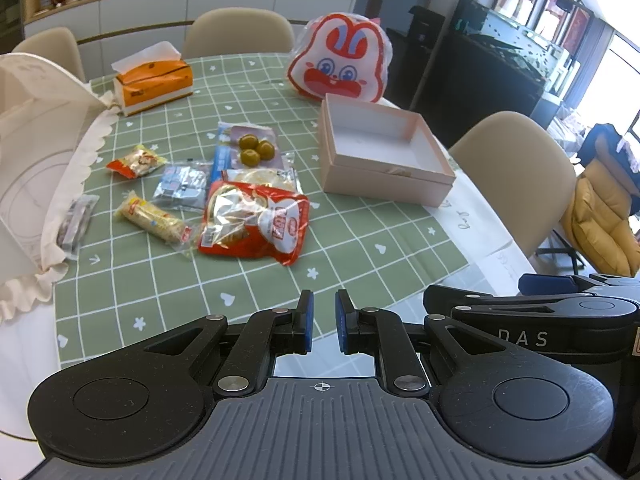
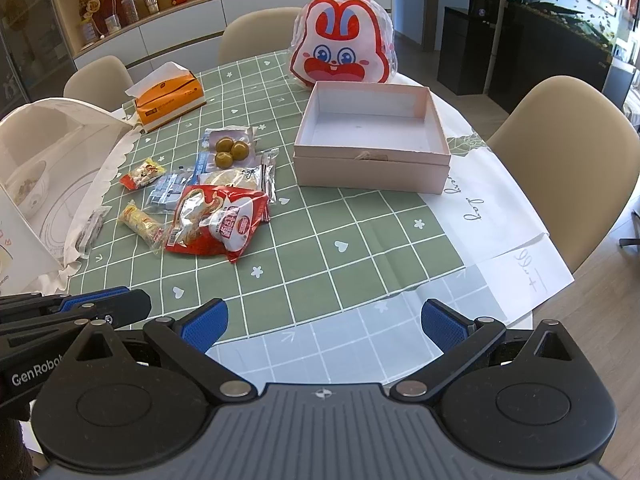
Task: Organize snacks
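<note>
- My left tool (image 1: 323, 322): blue pads drawn nearly together, a narrow gap between them, holding nothing, hovering over the surface (image 1: 360, 248).
- My right tool (image 2: 324, 326): pads spread wide apart, empty, touching nothing; the left tool's side reads "GenRobo" in the right view, and the right tool's side reads "DAS" in the left view.
- Snacks (image 2: 218, 216): a cluster of packets lying left of centre on the green checked cloth (image 2: 320, 240); their print is too small to read.
- Pink box (image 2: 372, 136): open, empty, to the right of the snacks.

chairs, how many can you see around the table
4: two chairs at the far side, one on the right by the box, one far left, part hidden.
</note>
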Demonstrator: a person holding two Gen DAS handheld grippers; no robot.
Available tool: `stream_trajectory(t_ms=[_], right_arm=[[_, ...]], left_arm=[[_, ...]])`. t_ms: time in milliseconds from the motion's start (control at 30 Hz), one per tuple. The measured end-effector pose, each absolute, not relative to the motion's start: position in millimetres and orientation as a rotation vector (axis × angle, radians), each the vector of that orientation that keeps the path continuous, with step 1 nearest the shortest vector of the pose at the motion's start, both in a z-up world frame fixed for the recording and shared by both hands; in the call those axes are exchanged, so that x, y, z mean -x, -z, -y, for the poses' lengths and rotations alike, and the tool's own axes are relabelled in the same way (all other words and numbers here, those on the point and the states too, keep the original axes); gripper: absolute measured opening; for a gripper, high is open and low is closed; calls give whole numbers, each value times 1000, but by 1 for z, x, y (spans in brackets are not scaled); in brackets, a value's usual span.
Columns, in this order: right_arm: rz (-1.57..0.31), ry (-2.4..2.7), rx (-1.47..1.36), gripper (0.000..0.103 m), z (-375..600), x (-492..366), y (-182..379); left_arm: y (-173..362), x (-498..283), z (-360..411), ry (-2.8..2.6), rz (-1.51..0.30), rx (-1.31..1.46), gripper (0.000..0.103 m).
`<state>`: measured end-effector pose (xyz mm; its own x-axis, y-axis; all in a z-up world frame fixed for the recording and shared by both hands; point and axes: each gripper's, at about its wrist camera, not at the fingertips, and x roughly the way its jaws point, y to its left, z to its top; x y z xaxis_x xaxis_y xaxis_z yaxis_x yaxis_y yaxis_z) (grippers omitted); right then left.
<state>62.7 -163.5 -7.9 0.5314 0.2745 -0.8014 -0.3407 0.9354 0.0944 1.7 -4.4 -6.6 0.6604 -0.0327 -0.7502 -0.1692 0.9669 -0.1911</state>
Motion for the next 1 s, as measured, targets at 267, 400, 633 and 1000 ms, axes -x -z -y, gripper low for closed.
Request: stream_trajectory(t_ms=[267, 400, 633, 1000], right_arm=[[-944, -366, 76, 103, 164, -63, 9], [-944, -366, 75, 103, 164, -63, 9], [-945, -365, 75, 103, 164, -63, 9], [-960, -353, 73, 103, 153, -72, 20]], left_arm=[[7, -2, 4, -77, -850, 258, 16], [7, -2, 2, -78, -853, 260, 16], [8, -1, -2, -81, -855, 266, 16], [22, -8, -15, -92, -882, 286, 16]])
